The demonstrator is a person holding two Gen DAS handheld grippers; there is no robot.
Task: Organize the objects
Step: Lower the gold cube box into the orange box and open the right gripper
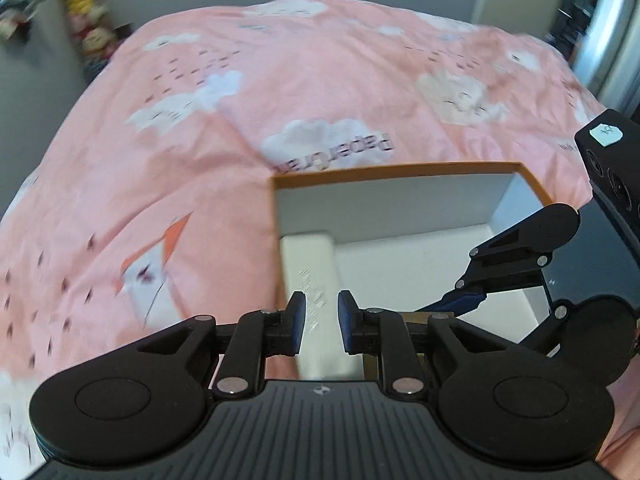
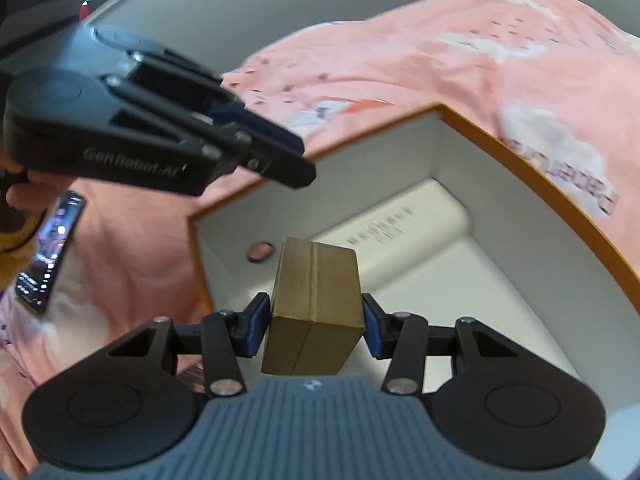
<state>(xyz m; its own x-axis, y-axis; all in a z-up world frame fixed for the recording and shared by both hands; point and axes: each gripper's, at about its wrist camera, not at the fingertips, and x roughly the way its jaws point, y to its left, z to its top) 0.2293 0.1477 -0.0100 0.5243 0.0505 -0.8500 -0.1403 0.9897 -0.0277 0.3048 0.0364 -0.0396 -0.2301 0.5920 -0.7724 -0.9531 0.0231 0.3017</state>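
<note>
An open box with an orange rim [image 1: 400, 170] and white inside lies on a pink bed cover [image 1: 280, 80]. A white power bank [image 1: 308, 264] rests flat inside, along one wall. My left gripper [image 1: 322, 320] hangs above it, its blue pads a little apart with nothing between them. In the right wrist view my right gripper [image 2: 316, 320] is shut on a small brown cardboard box [image 2: 316, 292], held over the box's floor next to the power bank [image 2: 400, 232]. The left gripper [image 2: 294, 160] shows there above the box's rim [image 2: 520, 152].
A phone [image 2: 48, 248] with a lit screen lies on the cover left of the box. A hand [image 2: 24, 196] holds the left gripper's handle. The box wall has a round hole [image 2: 260, 252]. Grey walls and a shelf of toys [image 1: 88, 8] stand beyond the bed.
</note>
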